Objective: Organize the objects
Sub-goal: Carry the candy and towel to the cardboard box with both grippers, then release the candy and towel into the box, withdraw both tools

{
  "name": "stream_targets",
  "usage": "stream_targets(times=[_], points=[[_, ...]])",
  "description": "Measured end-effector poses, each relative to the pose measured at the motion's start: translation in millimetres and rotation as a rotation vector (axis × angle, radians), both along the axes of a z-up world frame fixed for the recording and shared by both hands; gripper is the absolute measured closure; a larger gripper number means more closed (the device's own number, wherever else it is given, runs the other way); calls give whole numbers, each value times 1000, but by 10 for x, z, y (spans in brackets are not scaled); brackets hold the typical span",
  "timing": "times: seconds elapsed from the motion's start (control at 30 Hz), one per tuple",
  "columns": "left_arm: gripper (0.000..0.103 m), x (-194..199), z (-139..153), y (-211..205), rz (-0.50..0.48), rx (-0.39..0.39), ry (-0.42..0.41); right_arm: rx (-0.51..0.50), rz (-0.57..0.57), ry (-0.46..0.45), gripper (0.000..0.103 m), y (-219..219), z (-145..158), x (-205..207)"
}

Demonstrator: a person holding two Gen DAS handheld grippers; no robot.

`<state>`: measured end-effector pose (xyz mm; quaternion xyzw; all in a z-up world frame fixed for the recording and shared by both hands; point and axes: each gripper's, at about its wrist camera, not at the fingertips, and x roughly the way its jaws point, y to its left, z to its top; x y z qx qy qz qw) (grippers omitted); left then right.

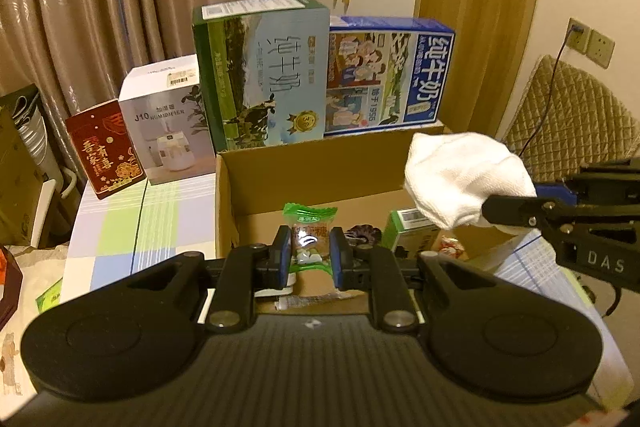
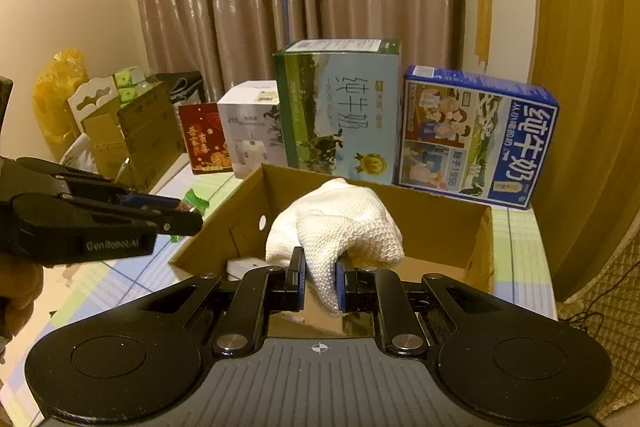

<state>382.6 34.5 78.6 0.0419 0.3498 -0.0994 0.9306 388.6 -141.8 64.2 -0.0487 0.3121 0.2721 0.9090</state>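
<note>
Left gripper [image 1: 310, 259] nearest the lens, jaws clamped on a small green-topped clear plastic candy packet [image 1: 310, 239], held above the open brown cardboard box [image 1: 304, 163] on the checked tablecloth. Right gripper [image 2: 320, 285] jaws pinch a crumpled white knitted cloth [image 2: 336, 227], also over the box. Already inside: a green-and-white small carton [image 1: 408, 233], a dark wrapped sweet [image 1: 360, 231], a white item. Judged partway done; both held items not yet dropped in, and I can't tell what else remains.
</note>
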Motion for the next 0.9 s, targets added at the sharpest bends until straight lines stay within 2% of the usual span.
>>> stream_targets(times=[0.33, 0.37, 0.4, 0.43, 0.63, 0.83, 0.87, 0.9], points=[[86, 416, -344, -23, -14, 17, 31, -4, -10, 32, 92, 145, -252, 354], [84, 455, -390, -28, -16, 21, 27, -7, -12, 37, 92, 158, -283, 384], [76, 492, -440, -25, -3, 30, 25, -9, -15, 43, 92, 167, -310, 406], [76, 511, -472, -19, 9, 38, 27, -8, -17, 50, 92, 171, -336, 423], [75, 449, -554, 107, 22, 23, 36, -2, -9, 64, 92, 194, -412, 448], [73, 330, -536, 208, 40, 6, 35, 65, -2, 65, 91, 226, -405, 486], [72, 310, -525, 224, 44, -2, 32, 87, 10, 65, 88, 229, -405, 499], [72, 287, -515, 241, 49, -11, 31, 98, 10, 71, 72, 232, -396, 509]])
